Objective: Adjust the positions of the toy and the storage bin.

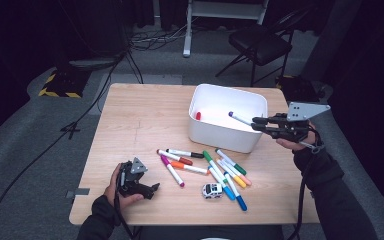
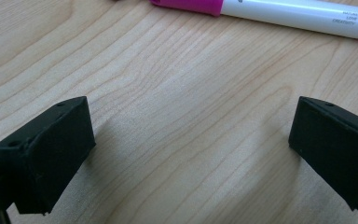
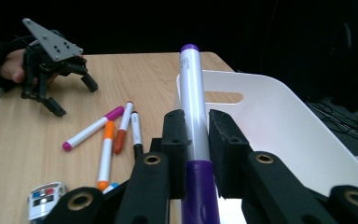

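there's a little toy car (image 1: 212,190) near the front edge of the table (image 1: 140,120), a black folding chair (image 1: 260,44) behind it, plus cables (image 1: 125,70) and a yellow-black striped base (image 1: 60,85) on the grey floor

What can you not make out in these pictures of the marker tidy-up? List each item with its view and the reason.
- Red thing in the white bin, high view: too small to identify.
- Print on the pink marker, left gripper view: too small and blurred to read reliably.
- Lower end of the purple marker, right gripper view: cut off by the bottom edge, behind the right claw.
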The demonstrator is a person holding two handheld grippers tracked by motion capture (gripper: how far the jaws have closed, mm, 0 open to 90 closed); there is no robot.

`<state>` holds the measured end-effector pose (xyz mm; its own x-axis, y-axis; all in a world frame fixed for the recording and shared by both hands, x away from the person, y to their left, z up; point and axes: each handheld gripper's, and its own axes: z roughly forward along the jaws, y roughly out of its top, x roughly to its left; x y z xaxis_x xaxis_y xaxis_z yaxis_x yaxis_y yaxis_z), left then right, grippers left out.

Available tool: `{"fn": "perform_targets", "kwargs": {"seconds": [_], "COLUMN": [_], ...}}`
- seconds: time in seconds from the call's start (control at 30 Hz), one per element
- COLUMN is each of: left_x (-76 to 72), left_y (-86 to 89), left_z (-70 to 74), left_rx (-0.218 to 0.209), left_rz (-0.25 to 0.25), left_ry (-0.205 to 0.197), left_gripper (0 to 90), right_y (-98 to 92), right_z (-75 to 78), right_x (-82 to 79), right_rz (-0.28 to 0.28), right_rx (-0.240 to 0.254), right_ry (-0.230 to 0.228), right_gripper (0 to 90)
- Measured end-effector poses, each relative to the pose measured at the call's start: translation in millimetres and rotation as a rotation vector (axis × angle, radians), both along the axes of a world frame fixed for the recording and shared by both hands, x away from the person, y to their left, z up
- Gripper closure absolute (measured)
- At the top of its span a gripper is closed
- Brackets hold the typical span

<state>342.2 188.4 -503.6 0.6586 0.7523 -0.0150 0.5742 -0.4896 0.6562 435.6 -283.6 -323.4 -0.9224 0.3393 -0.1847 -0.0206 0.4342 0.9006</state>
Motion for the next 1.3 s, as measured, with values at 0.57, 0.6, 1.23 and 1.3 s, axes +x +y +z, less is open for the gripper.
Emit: {"fn": "perform_targets", "kwargs": {"seconds": [0.57, 0.6, 1.23, 1.3], "left_x": [0.0, -0.1, -0.9, -0.3], "left_y": [0.0, 0.0, -0.4, -0.2], "left_z": [0.0, 0.0, -0.1, -0.2], "left_rx": [0.0, 0.0, -0.005, -0.003], "left_rz": [0.0, 0.001, 0.006, 0.002], "left_ry": [0.0, 0.0, 0.012, 0.003], "left_gripper": [0.3, 0.3, 0.3, 0.3], "right_y": [15.2, 15.9, 43.0, 45.0], "right_z": [4.6, 4.4, -4.3, -6.3], "right_x": [47.4, 50.7, 87.4, 90.1], "right_rz": [-0.073, -0.08, -0.118, -0.123], "right_rx": [-0.028, -0.019, -0.083, -0.099], "right_ry": [0.041, 0.05, 0.079, 0.085], "right_gripper": [76.8, 76.8, 76.8, 76.8]}}
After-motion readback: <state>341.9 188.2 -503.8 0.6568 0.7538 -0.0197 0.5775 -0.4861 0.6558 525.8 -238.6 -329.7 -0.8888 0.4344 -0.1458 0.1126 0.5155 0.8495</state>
